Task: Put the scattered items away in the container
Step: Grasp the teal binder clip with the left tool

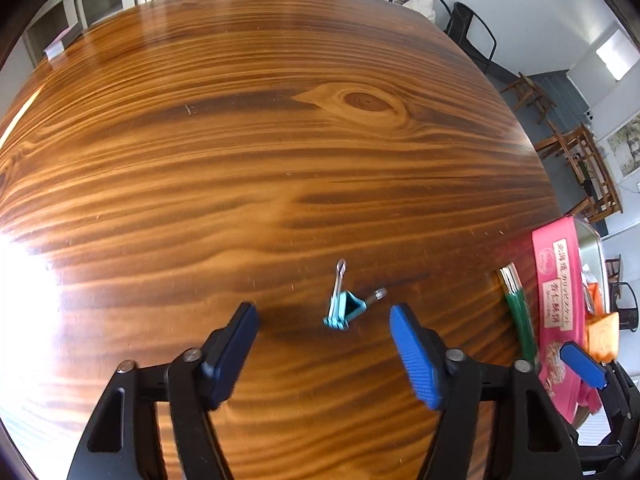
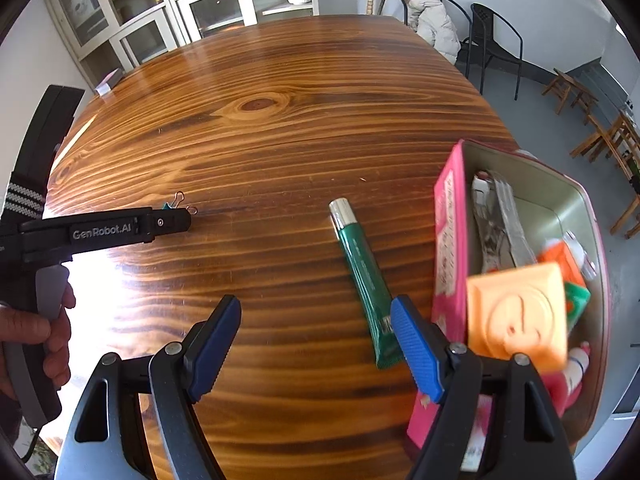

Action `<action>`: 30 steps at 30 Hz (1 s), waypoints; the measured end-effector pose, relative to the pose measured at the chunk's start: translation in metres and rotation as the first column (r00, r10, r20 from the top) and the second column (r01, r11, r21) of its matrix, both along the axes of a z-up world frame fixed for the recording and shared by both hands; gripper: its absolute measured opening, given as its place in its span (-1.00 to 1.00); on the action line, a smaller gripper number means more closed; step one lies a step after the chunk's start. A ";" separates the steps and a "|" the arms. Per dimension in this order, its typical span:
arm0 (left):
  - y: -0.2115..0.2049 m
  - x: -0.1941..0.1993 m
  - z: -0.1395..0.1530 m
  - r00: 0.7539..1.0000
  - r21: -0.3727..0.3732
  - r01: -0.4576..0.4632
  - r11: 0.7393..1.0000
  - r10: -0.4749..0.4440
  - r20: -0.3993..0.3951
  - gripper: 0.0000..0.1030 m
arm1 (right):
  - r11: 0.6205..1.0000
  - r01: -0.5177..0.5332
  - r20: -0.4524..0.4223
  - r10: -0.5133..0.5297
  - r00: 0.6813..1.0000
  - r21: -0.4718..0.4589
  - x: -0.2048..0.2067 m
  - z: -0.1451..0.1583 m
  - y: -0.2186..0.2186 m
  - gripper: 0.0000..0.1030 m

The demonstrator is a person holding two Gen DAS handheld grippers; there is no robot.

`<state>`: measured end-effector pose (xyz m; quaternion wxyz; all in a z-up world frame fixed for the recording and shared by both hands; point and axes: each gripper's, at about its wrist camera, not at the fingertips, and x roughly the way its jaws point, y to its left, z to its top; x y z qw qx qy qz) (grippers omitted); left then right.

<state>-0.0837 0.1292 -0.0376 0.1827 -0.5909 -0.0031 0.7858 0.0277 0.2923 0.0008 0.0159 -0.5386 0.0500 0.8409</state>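
Observation:
A teal binder clip [image 1: 342, 310] lies on the wooden table [image 1: 280, 140], just ahead of my open, empty left gripper [image 1: 324, 344]. In the right wrist view the clip [image 2: 176, 202] peeks out behind the left gripper's body [image 2: 120, 230]. A green tube [image 2: 364, 276] lies on the table beside the pink tin [image 2: 450, 240]; it also shows in the left wrist view [image 1: 518, 312]. My right gripper [image 2: 316, 348] is open and empty, its right finger near the tube's crimped end. An orange block [image 2: 516, 316], blurred, hangs over the tin, which holds several items.
The pink tin [image 1: 560, 300] stands at the table's right edge. A small box [image 2: 108, 82] lies at the far left corner. Chairs [image 2: 492, 44], wooden stools [image 2: 572, 92] and cabinets [image 2: 180, 8] stand beyond the table.

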 end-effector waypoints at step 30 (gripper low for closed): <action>0.004 0.001 0.004 0.999 0.031 0.044 0.999 -0.045 0.005 -0.70 | 0.994 -0.032 0.046 0.027 0.999 0.101 -0.047 -0.033 0.009 0.56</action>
